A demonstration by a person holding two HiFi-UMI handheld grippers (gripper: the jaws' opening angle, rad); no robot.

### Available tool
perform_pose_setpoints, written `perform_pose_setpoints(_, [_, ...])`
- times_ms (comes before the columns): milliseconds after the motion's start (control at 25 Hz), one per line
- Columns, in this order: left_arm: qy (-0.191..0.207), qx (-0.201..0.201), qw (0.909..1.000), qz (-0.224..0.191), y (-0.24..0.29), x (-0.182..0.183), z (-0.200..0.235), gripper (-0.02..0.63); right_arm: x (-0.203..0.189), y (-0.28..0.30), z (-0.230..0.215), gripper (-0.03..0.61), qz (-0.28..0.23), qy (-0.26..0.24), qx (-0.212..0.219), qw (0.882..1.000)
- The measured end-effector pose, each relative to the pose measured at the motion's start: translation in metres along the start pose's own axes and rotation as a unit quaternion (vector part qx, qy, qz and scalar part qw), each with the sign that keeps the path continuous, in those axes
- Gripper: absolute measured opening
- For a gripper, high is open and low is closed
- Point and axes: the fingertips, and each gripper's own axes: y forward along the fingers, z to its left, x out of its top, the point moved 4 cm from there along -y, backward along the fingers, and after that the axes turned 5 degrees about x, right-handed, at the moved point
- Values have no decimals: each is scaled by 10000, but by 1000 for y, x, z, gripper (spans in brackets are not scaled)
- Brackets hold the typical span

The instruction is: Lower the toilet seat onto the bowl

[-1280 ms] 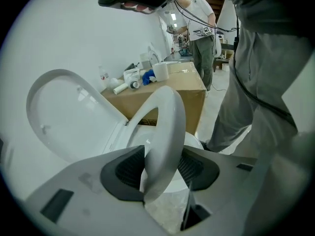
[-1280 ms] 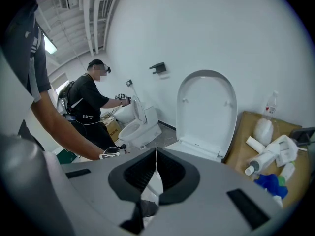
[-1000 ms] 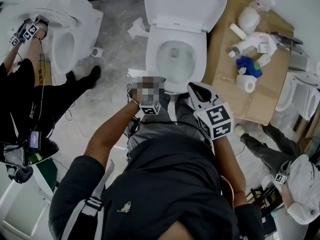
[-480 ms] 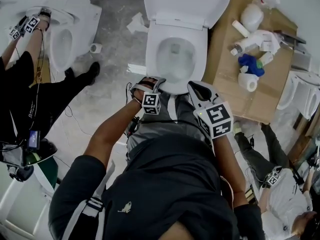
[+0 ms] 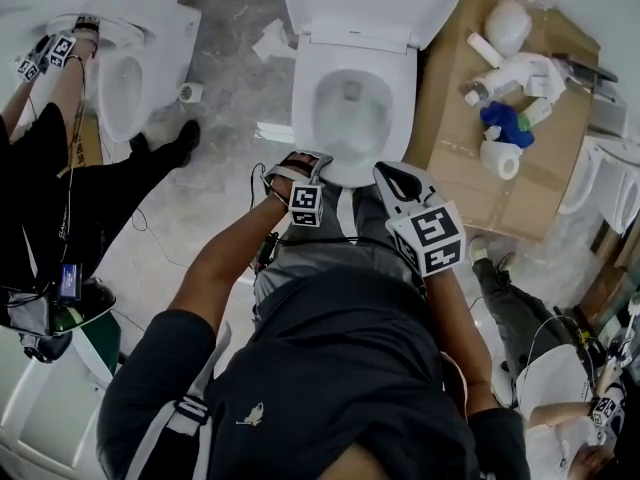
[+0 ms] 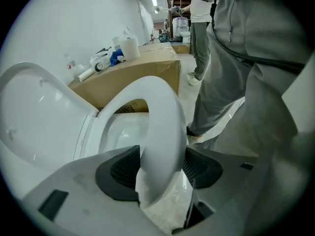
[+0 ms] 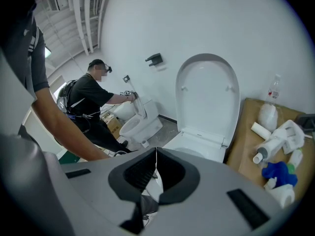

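Note:
The white toilet (image 5: 352,118) stands in front of me with its lid (image 5: 372,3) raised against the wall. In the head view the seat (image 5: 318,158) lies down over the bowl. My left gripper (image 5: 300,163) is at the seat's front left edge and points steeply down. In the left gripper view the seat's rim (image 6: 162,132) runs between the dark pads (image 6: 120,173). Its jaws have just been opening and stand wide around the rim. My right gripper (image 5: 392,180) hangs to the right of the bowl's front, shut and empty (image 7: 156,173).
A cardboard box (image 5: 470,168) to the right of the toilet carries bottles, a paper roll (image 5: 495,160) and a blue cloth (image 5: 503,120). At the left another person works at a second toilet (image 5: 130,78). A third person crouches at the lower right. Paper scraps (image 5: 270,38) lie on the floor.
My left gripper has sunk a little at the seat's front edge. The right gripper has stayed where it was. The person at the lower right has moved further down the picture.

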Motion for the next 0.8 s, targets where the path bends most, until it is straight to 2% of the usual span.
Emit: perform_pose_setpoints(800, [317,-595,9970,368,42,-14,-32,267,-32,5,-9,8,174,229,38,9996])
